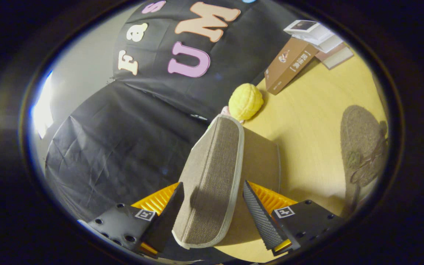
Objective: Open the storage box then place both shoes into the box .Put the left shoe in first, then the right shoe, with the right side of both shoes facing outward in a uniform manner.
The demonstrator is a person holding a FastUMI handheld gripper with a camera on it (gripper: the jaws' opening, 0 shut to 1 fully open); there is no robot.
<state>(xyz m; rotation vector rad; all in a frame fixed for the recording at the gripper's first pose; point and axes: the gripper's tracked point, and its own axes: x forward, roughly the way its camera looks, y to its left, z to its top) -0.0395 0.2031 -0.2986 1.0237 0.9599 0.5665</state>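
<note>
The storage box's lid (pixel 212 162), grey-brown woven fabric with a pale trim, stands tilted up between my fingers. My gripper (pixel 212 184) is shut on the lid, one finger against each of its sides. Behind the lid shows part of the box body (pixel 261 158), in the same brown fabric. One grey-brown shoe (pixel 363 147) with laces lies on the wooden table (pixel 307 121), off to the right, beyond the right finger. The box's inside is hidden by the lid.
A yellow ridged ball (pixel 246 101) sits on the table just past the lid's far end. Farther back lie a brown carton (pixel 289 64) and a stack of books (pixel 318 36). The booth's black cloth wall (pixel 123 140) hangs to the left.
</note>
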